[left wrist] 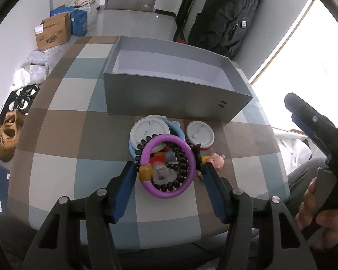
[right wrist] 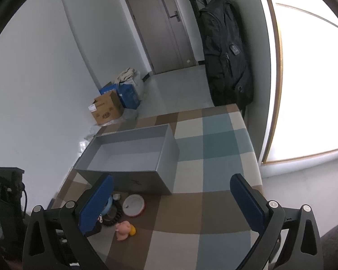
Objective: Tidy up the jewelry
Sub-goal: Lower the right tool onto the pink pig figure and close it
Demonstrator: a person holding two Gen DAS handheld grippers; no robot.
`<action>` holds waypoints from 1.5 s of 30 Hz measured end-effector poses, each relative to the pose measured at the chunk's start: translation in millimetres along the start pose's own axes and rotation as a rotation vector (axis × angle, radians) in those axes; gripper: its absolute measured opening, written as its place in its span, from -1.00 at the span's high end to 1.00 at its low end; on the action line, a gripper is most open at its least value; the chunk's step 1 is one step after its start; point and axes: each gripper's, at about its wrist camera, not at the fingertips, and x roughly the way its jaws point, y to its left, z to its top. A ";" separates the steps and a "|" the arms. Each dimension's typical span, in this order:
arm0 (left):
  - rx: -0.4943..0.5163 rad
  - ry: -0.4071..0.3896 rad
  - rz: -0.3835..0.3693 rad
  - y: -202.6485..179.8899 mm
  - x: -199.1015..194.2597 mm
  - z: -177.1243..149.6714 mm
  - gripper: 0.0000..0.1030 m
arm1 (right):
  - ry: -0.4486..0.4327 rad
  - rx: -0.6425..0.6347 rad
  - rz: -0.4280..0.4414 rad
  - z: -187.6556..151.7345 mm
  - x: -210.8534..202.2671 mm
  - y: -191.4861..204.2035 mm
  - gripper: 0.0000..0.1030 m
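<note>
Left gripper (left wrist: 167, 171): fingers astride the purple ring (left wrist: 169, 165), pads at its outer edges, firm contact not confirmable. Ring atop black bead bracelet (left wrist: 180, 168) and clear piece, on checkered tablecloth (left wrist: 63, 135). Beyond: two white round badges (left wrist: 149, 131), pink pig figure (left wrist: 217, 160). Farther: open grey box (left wrist: 169, 99). Right gripper (right wrist: 172, 199): fingers wide apart, nothing between.

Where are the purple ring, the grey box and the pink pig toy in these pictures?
purple ring (left wrist: 190, 153): left wrist view, on its right side.
grey box (left wrist: 169, 96): left wrist view, on its near outer wall.
pink pig toy (right wrist: 123, 230): right wrist view, on its body.
</note>
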 end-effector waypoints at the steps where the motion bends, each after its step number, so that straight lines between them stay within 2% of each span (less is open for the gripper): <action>1: -0.001 -0.003 -0.003 1.0 -1.3 0.8 -0.07 | 0.001 -0.002 -0.001 -0.3 0.3 0.5 -1.00; 8: 0.001 -0.016 -0.038 -1.2 -2.5 8.9 -0.07 | 0.020 -0.029 -0.010 -4.2 5.3 5.0 -1.00; 14: 0.061 -0.028 -0.072 -14.9 3.6 25.8 -0.07 | 0.042 -0.039 -0.036 -7.8 10.6 4.6 -1.00; 18: 0.104 -0.011 -0.057 -20.4 11.9 33.3 -0.07 | 0.056 -0.049 -0.058 -10.3 14.4 3.3 -1.00; 23: 0.071 -0.056 -0.110 -14.1 -1.3 37.0 -0.07 | 0.077 -0.033 -0.054 -12.7 16.9 -0.2 -1.00; 25: 0.067 -0.085 -0.116 -10.7 -8.5 38.5 -0.07 | 0.104 -0.028 -0.027 -14.8 19.9 1.0 -1.00; 27: 0.050 -0.079 -0.116 -5.5 -7.4 41.2 -0.07 | 0.150 -0.033 0.009 -18.8 25.1 5.3 -1.00; 32: -0.089 -0.017 -0.216 20.5 4.7 50.7 -0.08 | 0.249 -0.096 0.116 -30.3 36.3 24.3 -0.96; 35: -0.129 0.022 -0.244 28.1 7.6 55.8 -0.09 | 0.311 -0.111 0.182 -38.8 45.6 33.3 -0.71; 37: -0.126 0.024 -0.230 29.1 5.8 58.7 -0.13 | 0.344 -0.125 0.190 -42.9 51.9 37.7 -0.34; 38: -0.121 0.029 -0.226 28.1 5.2 59.1 -0.13 | 0.363 -0.137 0.195 -45.3 55.5 40.4 -0.24; 39: -0.112 0.035 -0.223 26.4 4.8 59.2 -0.15 | 0.364 -0.150 0.189 -46.0 56.5 43.0 -0.20; 41: -0.083 0.047 -0.205 22.7 3.8 59.5 -0.16 | 0.353 -0.169 0.196 -45.3 56.2 47.1 0.02; 42: -0.073 0.049 -0.201 21.9 4.5 60.3 -0.18 | 0.362 -0.171 0.205 -45.9 57.5 48.4 0.35; 43: -0.054 0.058 -0.192 20.1 4.8 60.6 -0.19 | 0.374 -0.178 0.201 -46.6 60.1 48.9 0.47; 45: -0.034 0.065 -0.158 19.7 6.5 61.1 -0.32 | 0.361 -0.207 0.180 -47.0 57.9 52.2 0.48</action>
